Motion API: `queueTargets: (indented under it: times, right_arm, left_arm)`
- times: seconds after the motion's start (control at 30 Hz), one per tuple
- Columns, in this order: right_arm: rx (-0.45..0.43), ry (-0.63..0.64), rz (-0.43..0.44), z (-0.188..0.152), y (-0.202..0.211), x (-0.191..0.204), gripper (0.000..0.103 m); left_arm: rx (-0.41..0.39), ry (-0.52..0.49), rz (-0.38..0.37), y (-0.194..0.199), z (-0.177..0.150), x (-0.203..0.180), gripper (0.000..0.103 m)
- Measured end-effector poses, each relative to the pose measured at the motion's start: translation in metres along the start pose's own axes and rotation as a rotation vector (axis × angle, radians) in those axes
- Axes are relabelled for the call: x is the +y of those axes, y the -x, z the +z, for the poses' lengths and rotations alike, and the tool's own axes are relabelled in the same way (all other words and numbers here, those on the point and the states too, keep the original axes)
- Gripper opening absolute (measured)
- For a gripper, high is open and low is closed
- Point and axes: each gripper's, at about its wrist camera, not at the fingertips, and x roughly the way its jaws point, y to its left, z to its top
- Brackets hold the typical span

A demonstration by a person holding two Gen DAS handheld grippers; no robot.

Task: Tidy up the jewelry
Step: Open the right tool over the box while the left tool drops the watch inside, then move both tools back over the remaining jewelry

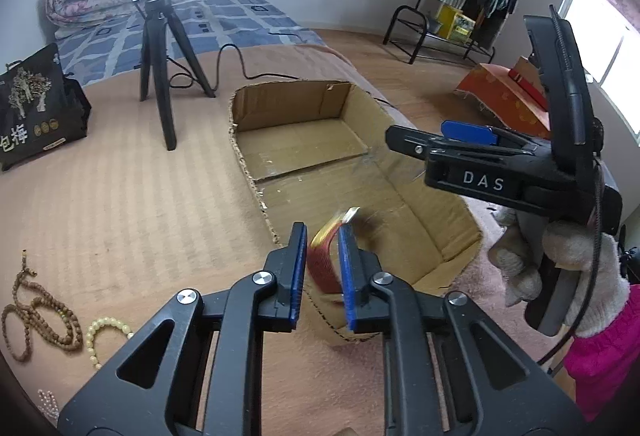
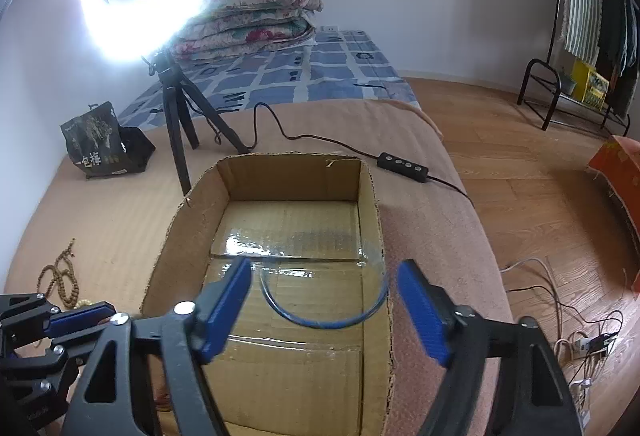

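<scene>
Risk noted: the red-and-gold bracelet [image 1: 325, 256] sat loosely between the left gripper [image 1: 322, 276] jaws, at the near rim of the cardboard box [image 1: 456, 256]; a careless release could have dropped it outside onto the bed [image 1: 120, 195]. Whether the jaws pinched it, I could not tell. The right gripper [image 2: 324, 312] jaws stood released over the box, a clear bangle [image 2: 320, 320] lying inside. Wooden beads [image 1: 36, 320] remained at 8 o'clock.
</scene>
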Motion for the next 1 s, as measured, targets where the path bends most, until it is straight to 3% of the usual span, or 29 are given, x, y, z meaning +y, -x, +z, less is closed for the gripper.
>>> queueTargets:
  times: [0.1,0.57,1.0]
  right_arm:
    - [-0.012,-0.014,0.007,0.0,0.003,-0.002,0.085]
    - [-0.026,-0.036,0.009,0.001,0.012,-0.003,0.085]
    - [-0.054,-0.02,0.0,0.0,0.044,0.007,0.085]
  left_arm:
    - [0.003,-0.012,-0.002,0.001,-0.001,-0.002,0.019]
    - [0.008,-0.011,0.023,0.006,-0.004,-0.001,0.019]
    - [-0.027,-0.008,0.048,0.039,-0.011,0.002,0.019]
